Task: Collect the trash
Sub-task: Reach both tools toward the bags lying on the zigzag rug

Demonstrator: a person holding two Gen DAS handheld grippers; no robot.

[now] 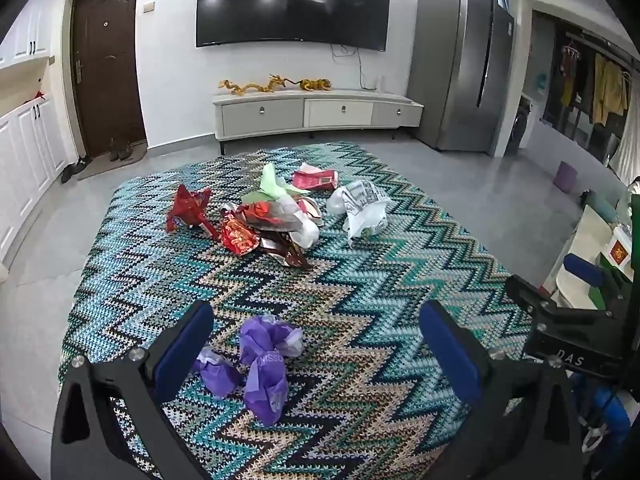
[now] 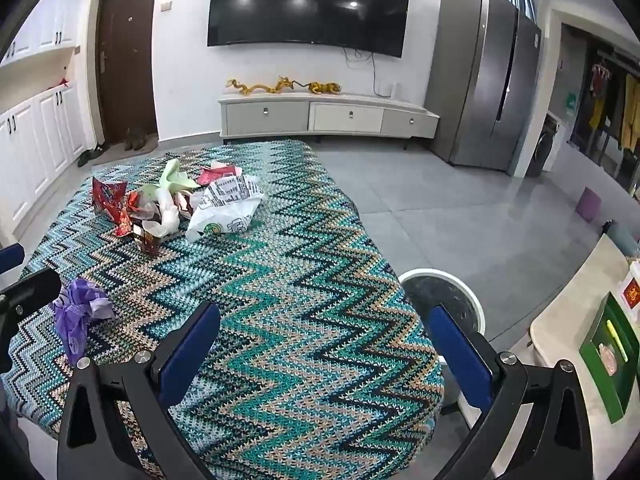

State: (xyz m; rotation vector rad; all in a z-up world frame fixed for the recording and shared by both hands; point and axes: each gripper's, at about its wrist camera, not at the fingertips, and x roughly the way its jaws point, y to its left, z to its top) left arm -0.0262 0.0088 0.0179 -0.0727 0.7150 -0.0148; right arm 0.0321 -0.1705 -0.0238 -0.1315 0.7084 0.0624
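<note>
1. Blue rubbery pads line the black angular fingers of the left gripper (image 1: 316,344), whose jaws stand spread as wide as they go; nothing is pinched between them.
2. Crumpled purple plastic bag (image 1: 260,364) lies on the cloth inside that gap, close to the left finger, though whether it touches the pad cannot be told.
3. Knitted-looking zigzag tablecloth (image 1: 360,280) in teal, cream and black covers the table, its weave coarse and matte.
4. Further back sits a heap of trash: a glossy red foil wrapper (image 1: 188,212), crinkled red and silver packets (image 1: 256,228), a pale green sheet (image 1: 270,182), a flat red packet (image 1: 314,179), and a white printed plastic bag (image 1: 364,210) just to the right of the heap.
5. Right gripper (image 2: 320,348) is likewise fully spread and holds nothing, hovering over bare cloth near the table's rounded edge.
6. Only the right wrist view shows a round white-rimmed bin (image 2: 444,300) with a dark liner on the grey tiled floor, beside the table.
7. Only the left wrist view shows the purple bag between fingers; the right view has it off to the left (image 2: 78,314).
</note>
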